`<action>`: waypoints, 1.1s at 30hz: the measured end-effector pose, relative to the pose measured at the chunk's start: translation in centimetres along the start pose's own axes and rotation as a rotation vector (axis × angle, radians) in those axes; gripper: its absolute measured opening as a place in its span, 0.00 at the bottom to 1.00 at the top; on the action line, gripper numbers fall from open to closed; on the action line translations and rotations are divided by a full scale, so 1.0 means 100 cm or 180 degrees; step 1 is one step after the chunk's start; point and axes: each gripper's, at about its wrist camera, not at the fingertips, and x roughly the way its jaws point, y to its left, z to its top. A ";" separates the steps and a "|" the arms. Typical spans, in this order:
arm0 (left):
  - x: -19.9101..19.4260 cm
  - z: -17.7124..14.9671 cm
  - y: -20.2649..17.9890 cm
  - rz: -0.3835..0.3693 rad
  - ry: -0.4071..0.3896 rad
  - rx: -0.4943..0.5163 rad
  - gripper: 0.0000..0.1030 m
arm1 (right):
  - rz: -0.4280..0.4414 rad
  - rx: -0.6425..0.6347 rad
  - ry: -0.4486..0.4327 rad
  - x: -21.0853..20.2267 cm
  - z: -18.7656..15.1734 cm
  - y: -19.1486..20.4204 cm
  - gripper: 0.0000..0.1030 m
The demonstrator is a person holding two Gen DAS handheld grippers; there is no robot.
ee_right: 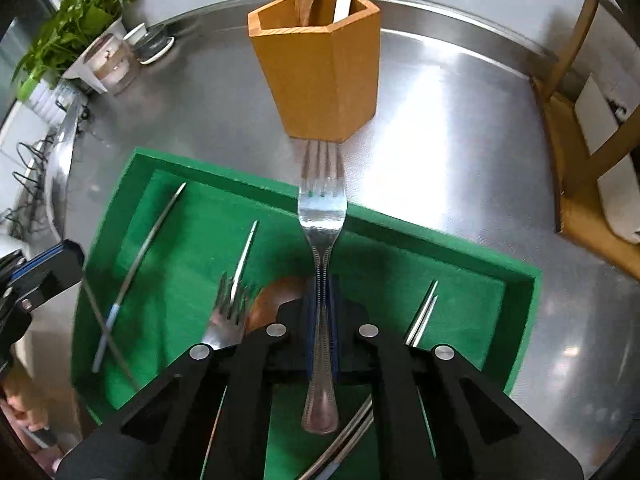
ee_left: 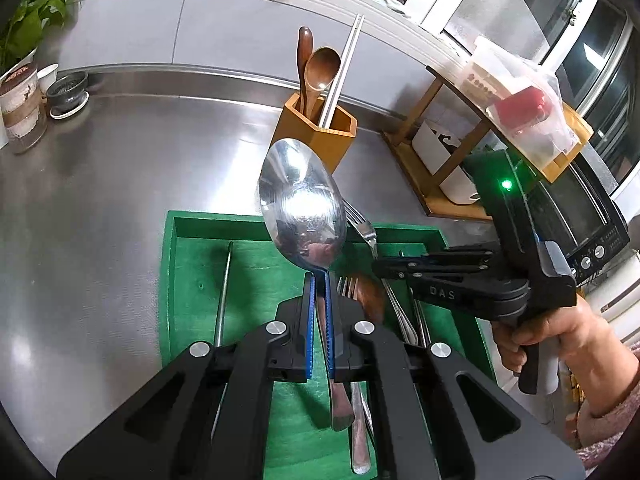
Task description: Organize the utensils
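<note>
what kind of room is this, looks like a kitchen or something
Most likely a home kitchen. The work surface is a stainless steel counter, a wooden utensil holder stands on it with wooden spoons and chopsticks, and a small countertop oven sits at the right under a wooden rack.

The work surface is a brushed stainless steel counter [ee_left: 120, 184] that reflects bright light in patches. At its far edge runs a pale grey wall panel [ee_left: 224, 28]. On the far left stand a green potted plant [ee_left: 28, 20], a glass jar [ee_left: 20, 108] and a small grey bowl on a saucer [ee_left: 68, 92]. On the right is a wooden shelf rack [ee_left: 452, 152] with a plastic bag [ee_left: 524, 108] on top. Behind the rack is a window [ee_left: 592, 40], and near it a black oven with knobs [ee_left: 592, 232].
</note>
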 end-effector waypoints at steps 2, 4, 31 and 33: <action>0.000 0.001 -0.001 0.0002 -0.0016 0.0008 0.03 | 0.0012 0.0001 -0.0069 -0.007 -0.002 -0.001 0.06; 0.000 0.003 -0.002 0.0017 -0.0049 0.0030 0.03 | 0.0066 0.0035 -0.0137 -0.016 -0.004 -0.004 0.06; -0.008 0.080 -0.053 0.0361 -0.0804 0.0829 0.00 | 0.0397 0.0291 -0.1902 -0.135 0.053 -0.029 0.06; -0.009 0.091 -0.057 0.0419 -0.0867 0.0900 0.00 | 0.0429 0.0336 -0.2043 -0.136 0.066 -0.032 0.06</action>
